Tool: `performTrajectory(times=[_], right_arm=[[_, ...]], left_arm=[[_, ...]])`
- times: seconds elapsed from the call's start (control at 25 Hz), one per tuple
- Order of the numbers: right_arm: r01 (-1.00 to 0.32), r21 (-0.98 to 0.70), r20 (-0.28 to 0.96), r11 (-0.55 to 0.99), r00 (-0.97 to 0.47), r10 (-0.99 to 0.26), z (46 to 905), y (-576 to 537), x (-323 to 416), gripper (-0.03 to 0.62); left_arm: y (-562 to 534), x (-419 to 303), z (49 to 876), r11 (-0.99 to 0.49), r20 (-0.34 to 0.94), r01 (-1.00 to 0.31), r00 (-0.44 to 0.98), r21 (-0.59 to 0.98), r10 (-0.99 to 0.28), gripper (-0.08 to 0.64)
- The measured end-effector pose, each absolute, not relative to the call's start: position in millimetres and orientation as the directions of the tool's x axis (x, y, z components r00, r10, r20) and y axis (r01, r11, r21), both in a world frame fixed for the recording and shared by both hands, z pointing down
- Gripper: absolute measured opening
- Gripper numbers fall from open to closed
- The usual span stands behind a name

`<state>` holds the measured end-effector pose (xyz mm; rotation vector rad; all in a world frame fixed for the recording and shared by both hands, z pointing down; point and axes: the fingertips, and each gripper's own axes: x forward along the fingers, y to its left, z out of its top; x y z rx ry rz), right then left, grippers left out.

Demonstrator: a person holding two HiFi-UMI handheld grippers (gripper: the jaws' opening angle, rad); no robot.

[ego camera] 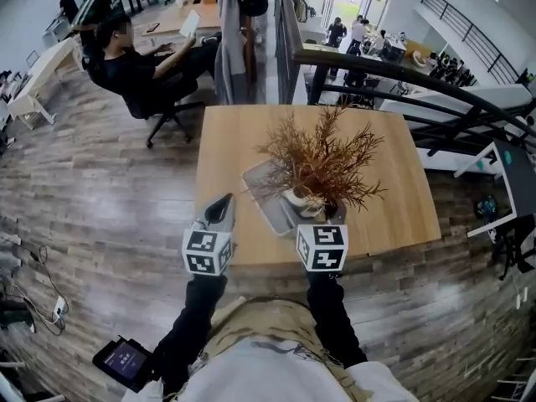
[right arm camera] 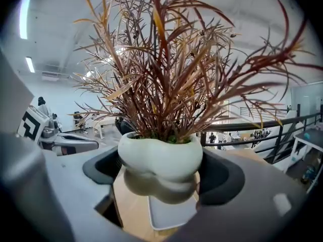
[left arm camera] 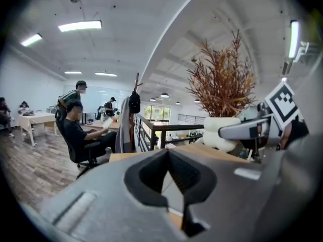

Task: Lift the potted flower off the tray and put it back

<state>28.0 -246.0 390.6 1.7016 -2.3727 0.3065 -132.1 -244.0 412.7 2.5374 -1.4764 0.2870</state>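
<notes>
The potted flower (ego camera: 303,201), a white lumpy pot with dry red-brown stalks, sits between the jaws of my right gripper (ego camera: 316,211), which is shut on the pot. In the right gripper view the pot (right arm camera: 160,155) hangs a little above the grey tray (right arm camera: 171,213), with the right gripper (right arm camera: 160,174) clamped on its sides. The tray (ego camera: 261,188) lies on the wooden table (ego camera: 243,141). My left gripper (ego camera: 221,208) is shut and empty, left of the tray near the table's front edge. The left gripper (left arm camera: 168,155) view shows the pot (left arm camera: 222,130) off to the right.
A person sits in an office chair (ego camera: 134,74) beyond the table's far left corner; other desks and people are farther back. A dark railing (ego camera: 402,78) runs past the table's far right side. Wood floor surrounds the table.
</notes>
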Motion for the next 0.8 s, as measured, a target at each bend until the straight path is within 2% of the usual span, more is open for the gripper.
performTrajectory(times=[0.2,0.8], right_arm=[[-0.954,-0.043,0.265,0.296,-0.297,-0.918,380,-233,36,0.476],[-0.961,-0.032,0.237,0.274,-0.273,-0.932,369,-215,47,0.476]], left_arm=[[-240,-119,394,-0.507,0.211,-0.861,0.504,0.044,-0.838,0.001],[-232,-90,391,-0.577,0.236,-0.816,0.568,0.039,-0.788,0.0]])
